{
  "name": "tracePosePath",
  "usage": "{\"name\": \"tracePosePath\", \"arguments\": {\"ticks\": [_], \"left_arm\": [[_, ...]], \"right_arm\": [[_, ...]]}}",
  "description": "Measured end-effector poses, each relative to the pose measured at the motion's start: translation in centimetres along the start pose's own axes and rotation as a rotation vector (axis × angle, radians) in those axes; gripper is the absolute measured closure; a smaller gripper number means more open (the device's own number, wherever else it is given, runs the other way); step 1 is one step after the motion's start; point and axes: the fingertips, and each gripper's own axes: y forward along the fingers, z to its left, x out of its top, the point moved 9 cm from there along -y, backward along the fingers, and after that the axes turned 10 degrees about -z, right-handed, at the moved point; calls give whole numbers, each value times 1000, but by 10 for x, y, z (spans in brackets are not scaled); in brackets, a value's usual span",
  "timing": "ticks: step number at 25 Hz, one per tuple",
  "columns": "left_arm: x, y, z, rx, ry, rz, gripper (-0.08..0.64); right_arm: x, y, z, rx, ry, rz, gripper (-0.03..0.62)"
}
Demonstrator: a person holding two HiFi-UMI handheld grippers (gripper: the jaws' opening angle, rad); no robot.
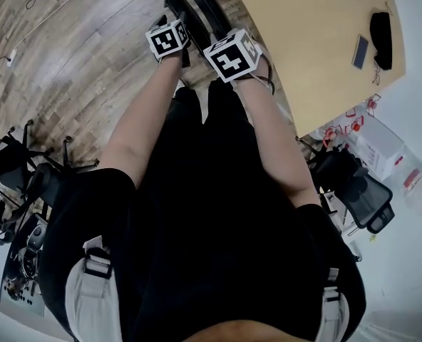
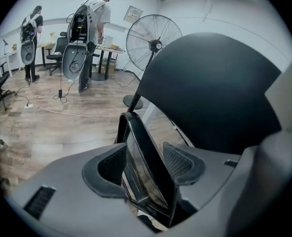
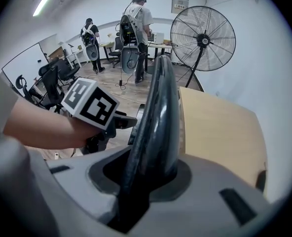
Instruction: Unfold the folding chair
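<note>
L gripper [image 2: 145,165], upper centre-left in head view: jaws apart, folding chair [image 2: 138,138] frame edge between pads, unclamped. R gripper [image 3: 151,174] just right: jaws clenched on chair's black rim. Chair at top centre, beside wood surface [image 1: 318,41].

black chair [image 1: 200,2], glossy, folded thin, stands upright on its edge on the wood floor [image 1: 90,48], just beside the table [image 1: 311,41]; its curved top points up.
</note>
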Motion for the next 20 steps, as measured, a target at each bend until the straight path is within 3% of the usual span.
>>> {"name": "tracePosePath", "arguments": {"ticks": [5,10,13,20], "left_arm": [[-8,29,-1,43,-62,50,282],[-11,51,-20,47,-34,79,249],[-16,58,-20,96,-33,118,247],[-26,83,-18,165,0,113,247]], "right_arm": [[-1,3,-5,5,4,2,502],[-2,3,-9,7,4,0,502],[-1,4,-8,10,2,-3,502],[-3,4,-10,14,-7,-4,502]]}}
